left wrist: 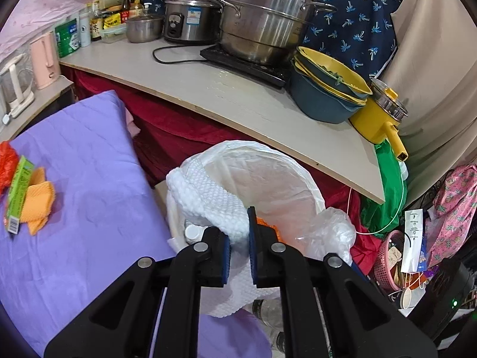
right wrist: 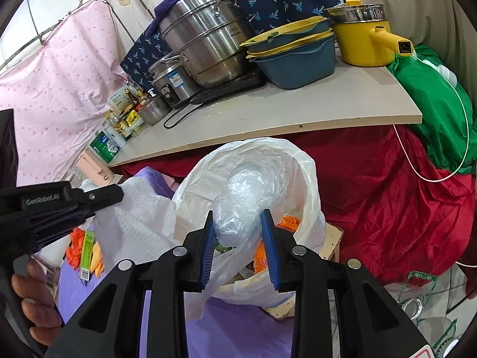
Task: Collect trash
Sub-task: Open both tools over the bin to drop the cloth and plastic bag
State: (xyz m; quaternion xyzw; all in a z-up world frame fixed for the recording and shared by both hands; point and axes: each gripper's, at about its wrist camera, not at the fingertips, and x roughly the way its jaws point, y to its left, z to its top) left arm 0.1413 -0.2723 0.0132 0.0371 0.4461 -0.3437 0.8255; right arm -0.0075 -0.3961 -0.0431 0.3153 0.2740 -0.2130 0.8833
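My left gripper [left wrist: 239, 235] is shut on a white textured paper towel [left wrist: 208, 197], which hangs at the near left rim of the white-lined trash bin [left wrist: 283, 179]. My right gripper [right wrist: 238, 229] is shut on a crumpled clear plastic bag [right wrist: 247, 200] held over the same bin [right wrist: 310, 179], where orange wrappers [right wrist: 287, 222] lie inside. The left gripper [right wrist: 98, 200] with its paper towel [right wrist: 137, 211] shows at the left of the right wrist view. On the purple cloth [left wrist: 89, 179] lie a green box [left wrist: 19, 191], orange pieces [left wrist: 40, 200] and a red-orange wrapper [left wrist: 6, 164].
A beige counter [left wrist: 226, 101] above the bin carries steel pots [left wrist: 268, 21], a rice cooker [left wrist: 190, 18], blue and yellow basins [left wrist: 325, 89] and a yellow pot [left wrist: 381, 116]. Red cloth [right wrist: 387, 197] hangs below it. A pink basket [left wrist: 390, 259] and clutter stand at the right. A person's hand [right wrist: 35, 304] holds the left gripper.
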